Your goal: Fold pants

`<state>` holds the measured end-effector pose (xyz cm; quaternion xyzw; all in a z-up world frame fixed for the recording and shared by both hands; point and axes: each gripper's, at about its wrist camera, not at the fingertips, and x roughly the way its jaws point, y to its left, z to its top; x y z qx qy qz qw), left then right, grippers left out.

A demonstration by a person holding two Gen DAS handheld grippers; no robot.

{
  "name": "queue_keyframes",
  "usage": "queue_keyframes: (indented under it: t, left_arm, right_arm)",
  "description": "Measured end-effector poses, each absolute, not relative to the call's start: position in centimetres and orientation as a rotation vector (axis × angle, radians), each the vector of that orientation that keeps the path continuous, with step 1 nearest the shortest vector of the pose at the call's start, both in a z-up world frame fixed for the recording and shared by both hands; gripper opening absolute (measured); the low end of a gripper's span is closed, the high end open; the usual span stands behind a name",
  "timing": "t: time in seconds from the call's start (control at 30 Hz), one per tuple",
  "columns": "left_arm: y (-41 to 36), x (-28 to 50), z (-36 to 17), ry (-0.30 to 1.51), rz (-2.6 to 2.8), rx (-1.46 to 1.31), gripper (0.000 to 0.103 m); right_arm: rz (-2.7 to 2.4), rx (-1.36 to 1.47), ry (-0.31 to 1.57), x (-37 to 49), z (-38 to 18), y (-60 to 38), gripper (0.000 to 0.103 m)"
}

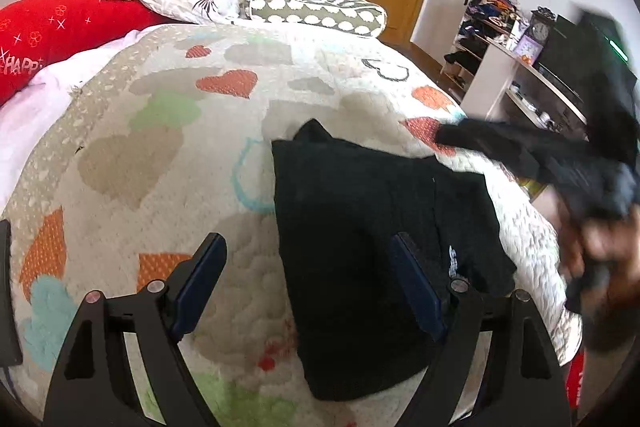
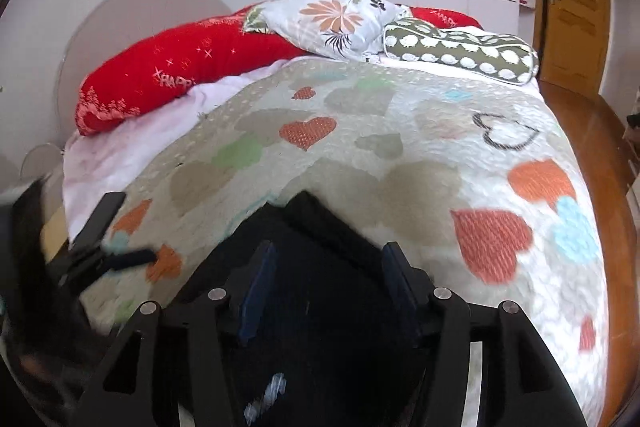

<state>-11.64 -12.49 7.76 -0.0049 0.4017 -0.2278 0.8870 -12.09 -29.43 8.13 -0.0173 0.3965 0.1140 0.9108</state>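
The left claw [image 1: 308, 255] points forward and slightly down, its jaws spread wide, with nothing between the two blue-padded fingers [image 1: 202, 283]. In the right wrist view it shows at the left edge, blurred, fingers parted. The right claw [image 2: 326, 269] is also angled forward and down, jaws apart though less widely than the left, and its blue pads [image 2: 256, 299] grip nothing. In the left wrist view the right claw appears at the right edge as a dark, blurred shape reaching in from the side, with the person's hand [image 1: 600, 251] wrapped around its handle, too smeared to make out details.
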Motion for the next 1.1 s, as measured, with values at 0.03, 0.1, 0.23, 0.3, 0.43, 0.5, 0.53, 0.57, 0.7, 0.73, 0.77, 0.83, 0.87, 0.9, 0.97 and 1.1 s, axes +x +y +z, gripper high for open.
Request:
queue_keyframes:
  t: [0.03, 0.1, 0.23, 0.3, 0.43, 0.5, 0.53, 0.57, 0.7, 0.73, 0.77, 0.83, 0.87, 0.9, 0.97, 1.1]
  left_arm:
    - [-12.7, -11.4, 7.8, 0.835, -0.468, -0.006, 0.084]
    - [-13.3, -10.8, 7.5, 0.839, -0.459, 0.012, 0.084]
    - [-14.5, -10.4, 6.6, 0.856, -0.442, 0.058, 0.084]
    - [-14.7, -10.6, 6.2, 0.864, -0.443, 0.063, 0.084]
    - [-15.0, -10.4, 5.5, 0.883, -0.434, 0.058, 0.085]
    - [-15.1, -10.2, 5.3, 0.887, -0.431, 0.057, 0.085]
    - [-15.2, -10.2, 5.2, 0.888, -0.431, 0.056, 0.085]
    - [-15.3, -10.1, 5.2, 0.888, -0.430, 0.057, 0.086]
    - [-15.6, -9.8, 4.8, 0.893, -0.430, 0.058, 0.088]
    - [-15.7, -9.8, 4.7, 0.896, -0.429, 0.056, 0.088]
    - [-15.7, -9.7, 4.7, 0.897, -0.428, 0.052, 0.088]
    - [-15.8, -9.7, 4.6, 0.899, -0.428, 0.049, 0.088]
    - [-15.8, -9.7, 4.6, 0.900, -0.428, 0.048, 0.088]
    - [-15.8, -9.7, 4.6, 0.901, -0.426, 0.048, 0.088]
    - [-15.7, -9.8, 4.6, 0.903, -0.425, 0.047, 0.088]
    - [-15.4, -10.2, 5.2, 0.899, -0.425, 0.050, 0.088]
  right_arm:
    - [0.232, -0.036, 0.817, -12.8, 8.0, -29.4, 0.058]
    - [0.226, -0.035, 0.825, -13.8, 7.3, -29.4, 0.057]
    - [0.190, -0.062, 0.880, -13.8, 5.0, -29.4, 0.052]
    - [0.155, -0.069, 0.893, -13.2, 3.9, -29.7, 0.050]
    - [0.115, -0.080, 0.885, -12.3, 2.8, -30.0, 0.054]
    - [0.107, -0.074, 0.880, -12.0, 2.4, -30.2, 0.056]
    - [0.104, -0.074, 0.877, -11.9, 2.3, -30.2, 0.057]
    - [0.103, -0.070, 0.874, -11.8, 2.1, -30.3, 0.059]
    - [0.106, -0.037, 0.870, -11.6, 1.5, -30.9, 0.061]
    - [0.109, -0.034, 0.870, -11.5, 1.5, -31.0, 0.062]
    - [0.112, -0.032, 0.871, -11.5, 1.4, -31.1, 0.063]
    - [0.115, -0.033, 0.873, -11.4, 1.5, -31.1, 0.063]
    - [0.115, -0.035, 0.876, -11.4, 1.5, -31.0, 0.063]
    - [0.114, -0.034, 0.877, -11.5, 1.6, -31.0, 0.063]
    - [0.113, -0.015, 0.874, -11.7, 2.1, -31.1, 0.063]
    - [0.093, 0.024, 0.836, -13.3, 4.0, -31.4, 0.063]
